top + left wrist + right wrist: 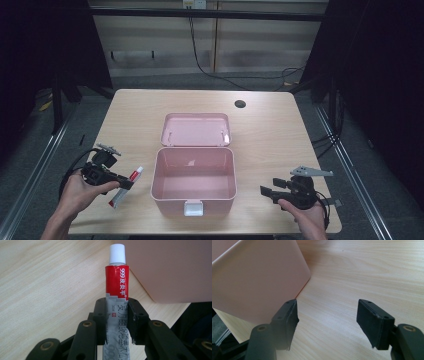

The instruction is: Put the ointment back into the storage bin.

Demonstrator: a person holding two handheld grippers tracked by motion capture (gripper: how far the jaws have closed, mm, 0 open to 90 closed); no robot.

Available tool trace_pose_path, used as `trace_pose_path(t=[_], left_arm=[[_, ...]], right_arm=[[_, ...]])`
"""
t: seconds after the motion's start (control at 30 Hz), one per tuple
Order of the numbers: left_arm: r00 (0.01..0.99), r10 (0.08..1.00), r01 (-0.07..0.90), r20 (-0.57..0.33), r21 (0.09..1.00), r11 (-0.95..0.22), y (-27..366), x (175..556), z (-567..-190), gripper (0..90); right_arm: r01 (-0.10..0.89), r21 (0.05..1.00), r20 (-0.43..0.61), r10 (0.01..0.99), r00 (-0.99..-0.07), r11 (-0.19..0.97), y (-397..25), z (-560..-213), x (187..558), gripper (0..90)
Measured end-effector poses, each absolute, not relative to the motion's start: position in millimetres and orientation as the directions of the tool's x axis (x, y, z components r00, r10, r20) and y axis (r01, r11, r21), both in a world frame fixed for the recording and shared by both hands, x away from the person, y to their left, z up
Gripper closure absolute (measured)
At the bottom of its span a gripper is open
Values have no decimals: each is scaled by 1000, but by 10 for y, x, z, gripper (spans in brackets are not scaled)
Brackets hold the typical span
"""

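A red-and-white ointment tube (117, 293) is clamped between the fingers (100, 315) of the left gripper (126, 184), its white cap pointed away from the hand, just left of the open pink box (194, 187) on the worktop (270, 125). The left hand (82, 192) is held low at the near left edge. The right gripper (266, 191), fingers (374, 322) spread and empty, is aimed toward the box's right wall.

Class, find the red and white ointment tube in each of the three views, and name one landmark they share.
High view: ointment tube lower left, clamped in the left gripper.
Left gripper view: tube centre, cap up, between the jaws.
Right gripper view: not in it.
Shared landmark: pink box.
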State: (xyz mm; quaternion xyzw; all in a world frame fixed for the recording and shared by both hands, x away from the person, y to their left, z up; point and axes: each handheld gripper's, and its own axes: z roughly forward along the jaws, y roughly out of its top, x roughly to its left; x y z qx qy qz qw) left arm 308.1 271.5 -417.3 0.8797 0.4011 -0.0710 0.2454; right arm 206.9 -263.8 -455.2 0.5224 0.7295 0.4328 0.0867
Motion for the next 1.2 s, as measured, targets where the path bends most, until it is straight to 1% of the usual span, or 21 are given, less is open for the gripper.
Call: trace_pose_path(t=[0.17,0.37,0.53,0.9,1.2], left_arm=[[685,659,725,-311,386,-571,2725,3054,-4108,711],[691,645,721,-325,375,-583,2716,3034,-4064,711],[704,626,709,-336,399,-582,2743,3021,-3985,711],[730,605,680,-319,425,-597,2705,2972,-3861,711],[759,574,647,-305,442,-621,2643,2923,-3734,711]], right_arm=[[687,722,326,837,-440,80,-2637,-4553,2070,330],[688,721,327,836,-440,80,-2636,-4553,2071,329],[689,720,329,836,-439,78,-2635,-4554,2069,328],[686,724,330,834,-443,78,-2639,-4552,2070,315],[682,729,334,835,-438,67,-2651,-4543,2075,257]])
